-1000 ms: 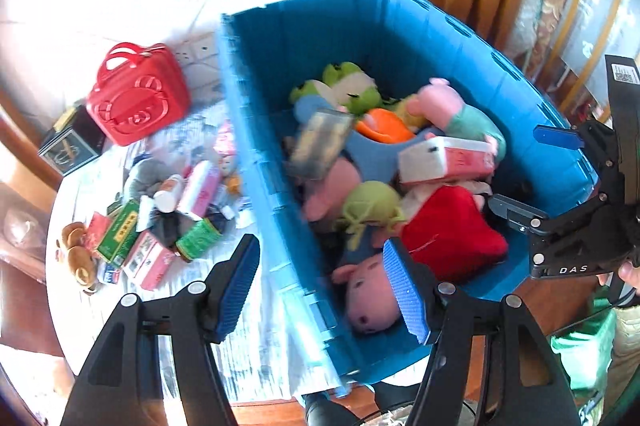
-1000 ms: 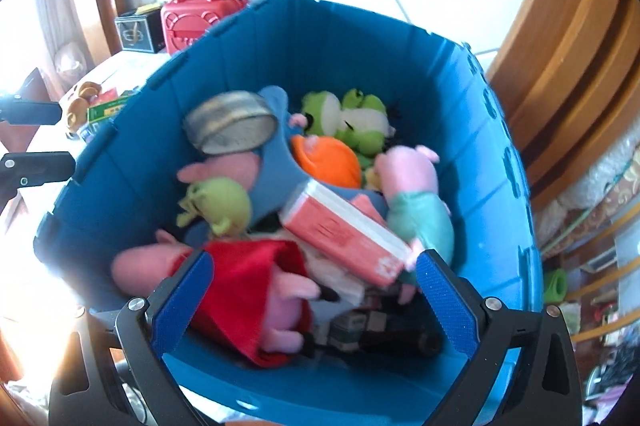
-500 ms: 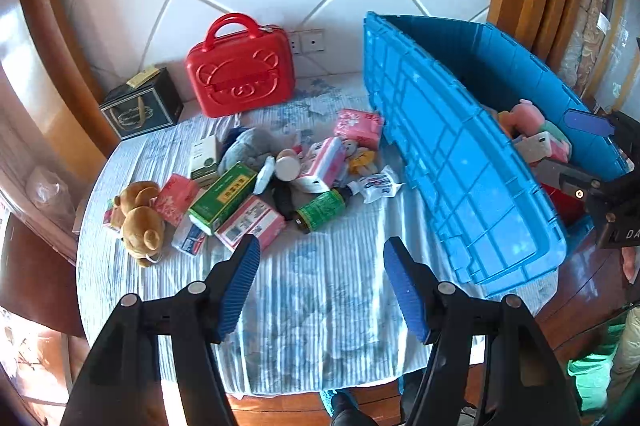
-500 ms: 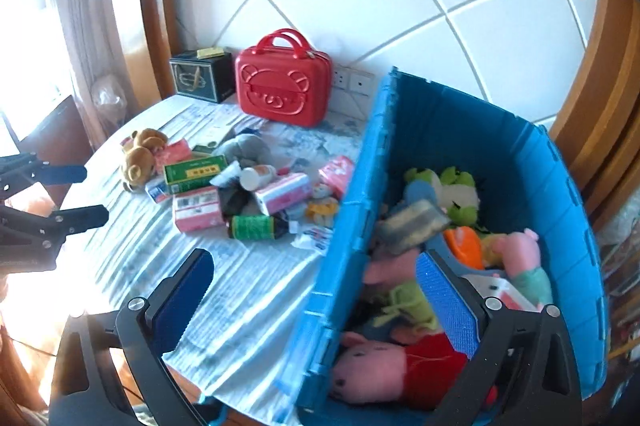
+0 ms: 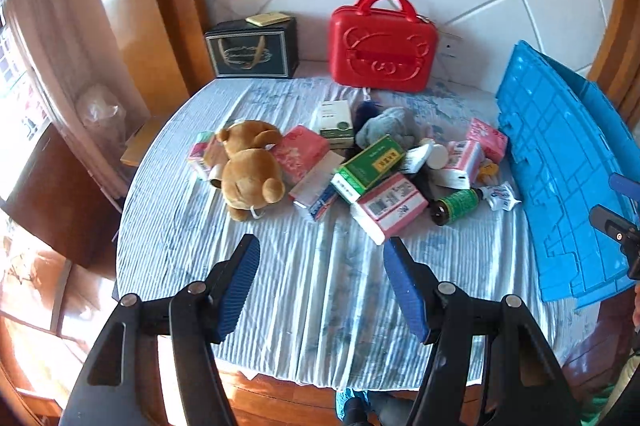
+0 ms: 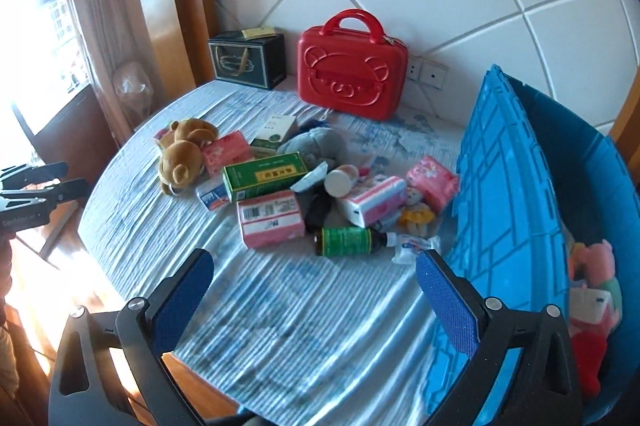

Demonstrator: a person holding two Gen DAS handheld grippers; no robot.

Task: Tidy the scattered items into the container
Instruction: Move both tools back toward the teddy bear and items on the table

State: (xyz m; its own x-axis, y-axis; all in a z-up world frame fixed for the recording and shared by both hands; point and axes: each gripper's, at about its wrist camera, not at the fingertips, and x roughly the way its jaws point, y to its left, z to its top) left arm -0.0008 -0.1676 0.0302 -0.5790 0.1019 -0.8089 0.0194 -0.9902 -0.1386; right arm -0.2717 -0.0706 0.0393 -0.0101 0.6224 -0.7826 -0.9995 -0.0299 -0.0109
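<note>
Scattered items lie in a pile on the striped tablecloth: a brown teddy bear (image 5: 248, 173) (image 6: 180, 155), a green box (image 5: 368, 161) (image 6: 264, 175), a pink-and-white box (image 5: 390, 205) (image 6: 270, 218), a green-labelled bottle (image 5: 456, 205) (image 6: 346, 241) and several small packets. The blue crate (image 5: 560, 165) (image 6: 504, 185) stands to their right, with plush toys (image 6: 592, 266) inside. My left gripper (image 5: 322, 250) hovers open and empty over bare cloth in front of the pile. My right gripper (image 6: 314, 262) is also open and empty, near the crate's left wall.
A red bear-face case (image 5: 382, 41) (image 6: 352, 65) and a black gift box (image 5: 252, 49) (image 6: 248, 59) stand against the tiled wall behind the pile. The round table's edge (image 5: 320, 382) curves close below the grippers. A curtain and wooden trim are to the left.
Both grippers have swung left from above the crate to over the table, so the pile now fills both views. Their jaws stay open and empty.
</note>
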